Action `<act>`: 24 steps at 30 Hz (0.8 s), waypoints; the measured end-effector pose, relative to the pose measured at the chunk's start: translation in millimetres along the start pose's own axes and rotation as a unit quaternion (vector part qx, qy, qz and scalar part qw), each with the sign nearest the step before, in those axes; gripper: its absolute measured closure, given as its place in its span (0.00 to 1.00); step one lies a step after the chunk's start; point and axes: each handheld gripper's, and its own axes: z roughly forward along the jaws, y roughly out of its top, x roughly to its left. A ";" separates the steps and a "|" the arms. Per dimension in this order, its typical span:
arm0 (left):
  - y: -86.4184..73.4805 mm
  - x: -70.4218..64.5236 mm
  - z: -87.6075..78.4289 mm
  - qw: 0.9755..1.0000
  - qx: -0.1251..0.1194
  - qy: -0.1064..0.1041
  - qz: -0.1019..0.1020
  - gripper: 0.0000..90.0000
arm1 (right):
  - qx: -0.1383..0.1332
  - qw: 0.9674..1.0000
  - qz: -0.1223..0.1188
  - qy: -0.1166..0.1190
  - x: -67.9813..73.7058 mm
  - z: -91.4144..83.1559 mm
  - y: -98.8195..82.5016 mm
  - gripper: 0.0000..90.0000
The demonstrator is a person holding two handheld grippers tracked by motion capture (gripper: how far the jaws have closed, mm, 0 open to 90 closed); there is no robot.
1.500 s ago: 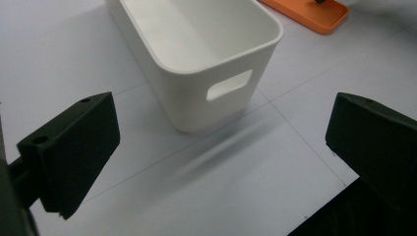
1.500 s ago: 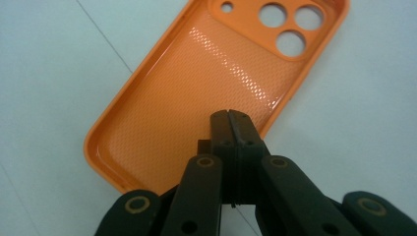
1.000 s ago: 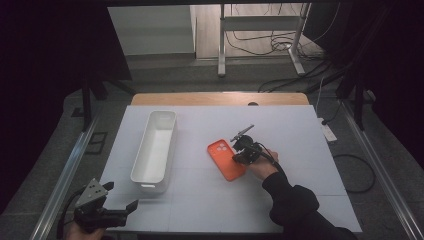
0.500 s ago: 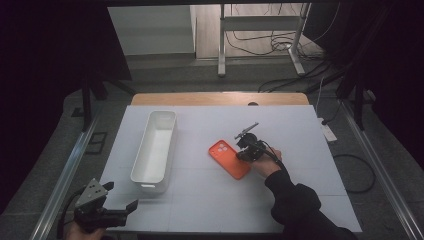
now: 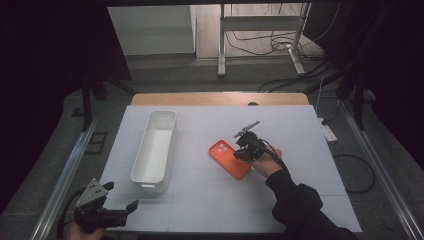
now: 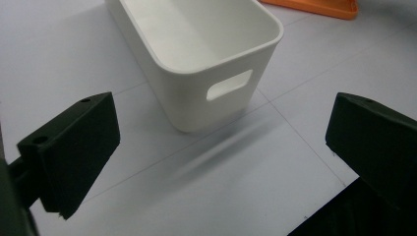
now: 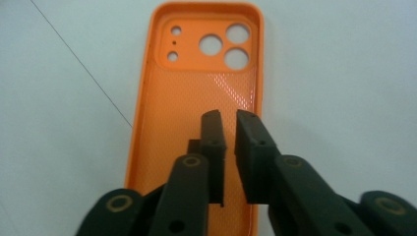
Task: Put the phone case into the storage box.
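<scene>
One orange phone case [image 5: 229, 158] beneath right hand-held gripper [image 7: 228, 123], jaws just parting narrowly, nothing between, white bin [image 5: 156, 145] well left, left hand-held gripper [image 5: 122, 212] wide.

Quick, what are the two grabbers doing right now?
Left gripper: open, holding nothing.
Right gripper: jaws just started opening, narrow gap, nothing between them, over the orange phone case.

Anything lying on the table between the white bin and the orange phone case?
Nothing: in the high view, only bare white table separates the white bin from the orange phone case.
</scene>
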 end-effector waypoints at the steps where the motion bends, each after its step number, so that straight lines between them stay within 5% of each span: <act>1: 0.0 0.0 0.0 1.000 0.000 0.000 0.000 0.01 | -0.001 1.000 -0.002 -0.002 0.1 -1.3 0.3 0.83; 10: 0.1 0.0 0.0 1.000 0.001 0.000 0.002 0.01 | -0.032 0.999 -0.002 -0.038 -4.1 -14.4 0.8 0.47; 20: 0.2 -0.3 0.1 1.000 0.002 0.000 0.003 0.01 | -0.038 0.998 0.024 -0.036 -13.2 -20.6 3.1 0.01; 24: 0.3 -0.2 0.2 1.000 0.002 0.000 0.003 0.01 | -0.040 0.998 0.020 -0.048 -16.4 -21.0 -1.1 0.00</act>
